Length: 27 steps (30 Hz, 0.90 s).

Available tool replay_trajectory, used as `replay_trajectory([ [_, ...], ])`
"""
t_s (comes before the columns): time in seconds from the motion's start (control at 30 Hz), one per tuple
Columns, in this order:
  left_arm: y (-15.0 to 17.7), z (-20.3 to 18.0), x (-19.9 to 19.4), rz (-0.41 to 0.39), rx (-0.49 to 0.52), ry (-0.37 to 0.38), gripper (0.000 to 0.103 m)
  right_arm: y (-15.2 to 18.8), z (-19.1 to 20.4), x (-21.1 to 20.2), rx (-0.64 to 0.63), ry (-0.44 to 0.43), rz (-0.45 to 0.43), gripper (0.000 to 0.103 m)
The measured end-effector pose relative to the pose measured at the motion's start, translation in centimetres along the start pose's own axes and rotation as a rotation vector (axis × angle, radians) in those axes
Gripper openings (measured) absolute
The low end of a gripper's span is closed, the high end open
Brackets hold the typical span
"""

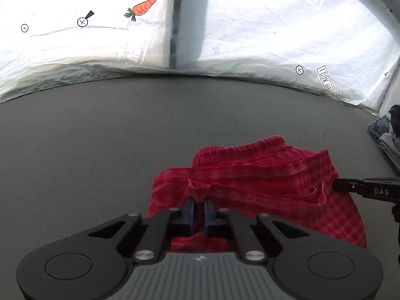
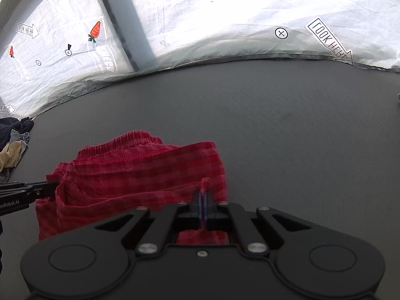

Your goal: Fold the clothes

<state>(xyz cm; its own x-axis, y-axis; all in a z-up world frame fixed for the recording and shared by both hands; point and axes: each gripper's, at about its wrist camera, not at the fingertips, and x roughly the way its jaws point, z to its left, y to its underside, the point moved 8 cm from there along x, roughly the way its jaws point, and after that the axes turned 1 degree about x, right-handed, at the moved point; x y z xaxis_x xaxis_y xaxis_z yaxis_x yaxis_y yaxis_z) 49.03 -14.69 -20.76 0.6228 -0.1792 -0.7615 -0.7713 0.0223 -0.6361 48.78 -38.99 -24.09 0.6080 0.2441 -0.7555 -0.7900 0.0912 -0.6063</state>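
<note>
— On the dark grey table (image 1: 100, 137), what sits where, biggest first?

— Behind it hangs a white printed sheet (image 1: 250, 25), seemingly a backdrop; on the table the red checked shorts (image 1: 262, 175) lie near the front edge, waistband away from us, the near layer lifted; off to the sides are heaps of other clothes (image 2: 12, 145), perhaps waiting or already done, I cannot say which.

— And the grippers?

— The right gripper (image 2: 203, 195) has its fingers pressed together on a pinch of the hem; the left gripper (image 1: 198, 203) shows a narrow gap with cloth bunched at its tips, so whether it truly clamps I cannot tell; holding two corners suits carrying one edge over.

— What is hidden?

— The shorts' near edge lies under both tools; the side heaps are cut off by the frame.
</note>
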Motion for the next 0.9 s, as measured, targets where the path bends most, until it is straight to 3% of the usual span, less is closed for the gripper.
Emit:
replay_trajectory([
  [0.13, -0.4, 0.4, -1.2, -0.051, -0.033, -0.012, 0.002, -0.2, -0.7, -1.2, 0.022, 0.01, -0.038, 0.001],
  [0.33, -2.2, 1.5, -4.7, -0.156, -0.111, -0.015, 0.002, -2.5, -1.0, -5.0, 0.079, -0.052, -0.157, 0.001],
  [0.53, -2.4, 2.5, -2.4, -0.12, -0.176, -0.063, 0.002, -5.3, -0.5, -5.1, 0.093, -0.083, -0.227, 0.001],
  [0.67, -2.4, 3.2, -0.8, -0.093, -0.219, -0.096, 0.002, -5.2, -0.3, -2.4, 0.117, -0.075, -0.191, 0.001],
  [0.8, -0.4, 4.7, 0.7, -0.032, -0.315, -0.116, 0.002, -4.2, 0.2, -0.1, 0.091, -0.055, -0.134, 0.002],
  [0.9, 0.7, 5.5, 1.5, 0.026, -0.373, -0.125, 0.004, -3.6, 0.6, 0.8, 0.03, 0.015, -0.094, 0.005],
])
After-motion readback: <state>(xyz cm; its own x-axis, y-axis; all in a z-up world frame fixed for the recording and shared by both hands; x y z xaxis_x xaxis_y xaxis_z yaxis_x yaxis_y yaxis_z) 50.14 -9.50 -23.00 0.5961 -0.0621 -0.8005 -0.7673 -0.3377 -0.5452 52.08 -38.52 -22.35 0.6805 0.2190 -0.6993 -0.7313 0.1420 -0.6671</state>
